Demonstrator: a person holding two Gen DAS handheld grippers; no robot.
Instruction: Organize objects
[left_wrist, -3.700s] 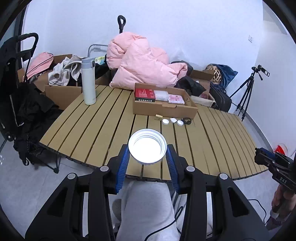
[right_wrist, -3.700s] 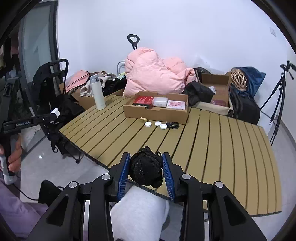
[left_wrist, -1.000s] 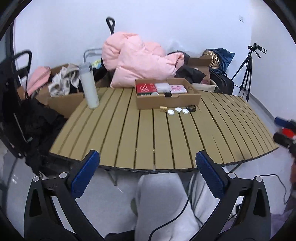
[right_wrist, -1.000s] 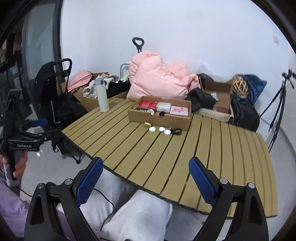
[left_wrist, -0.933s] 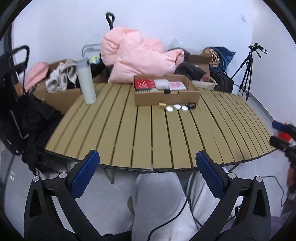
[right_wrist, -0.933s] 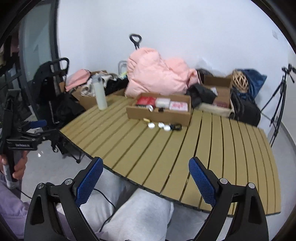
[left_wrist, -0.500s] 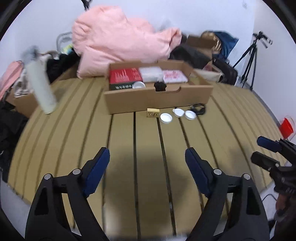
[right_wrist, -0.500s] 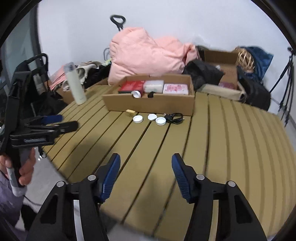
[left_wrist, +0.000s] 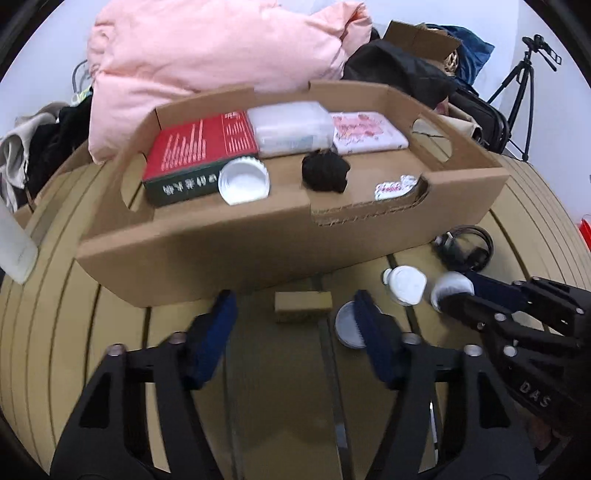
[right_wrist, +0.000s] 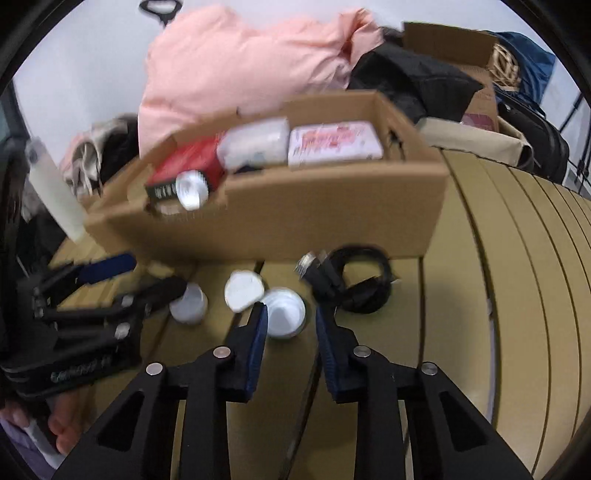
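Left gripper (left_wrist: 295, 314): jaws have just been closing and stand partly spread, with a small tan block (left_wrist: 303, 303) on the table between them; neither blue pad touches it. The right-hand pad covers part of a white cap (left_wrist: 345, 326) lying just beside the block. Right gripper (right_wrist: 289, 318): jaws likewise have just been closing, now narrow, around a white cap (right_wrist: 285, 312); blur prevents telling whether the left pad touches it, and a gap shows on the other side. Two further white caps (right_wrist: 243, 290) lie just to its left, one half covered by the left gripper's tip. A coiled black cable (right_wrist: 356, 282) lies just beside the right finger, its plug end blurred. The slatted table (right_wrist: 498, 295) carries a cardboard box (left_wrist: 258, 243) directly behind these items. Inside the box: a red book (left_wrist: 199, 142), a clear plastic case (left_wrist: 290, 127), a pink packet (left_wrist: 365, 131), a white lid (left_wrist: 243, 181) leaning on the book, a black bundle (left_wrist: 325, 172) and a small wrapper (left_wrist: 393, 186) partly hidden by the front wall's cut-out. A pink quilt (left_wrist: 207, 55) is heaped behind. A white bottle (right_wrist: 55, 192) is cut off at the left edge. A hand (right_wrist: 61, 428) shows at the lower corner of the right view.
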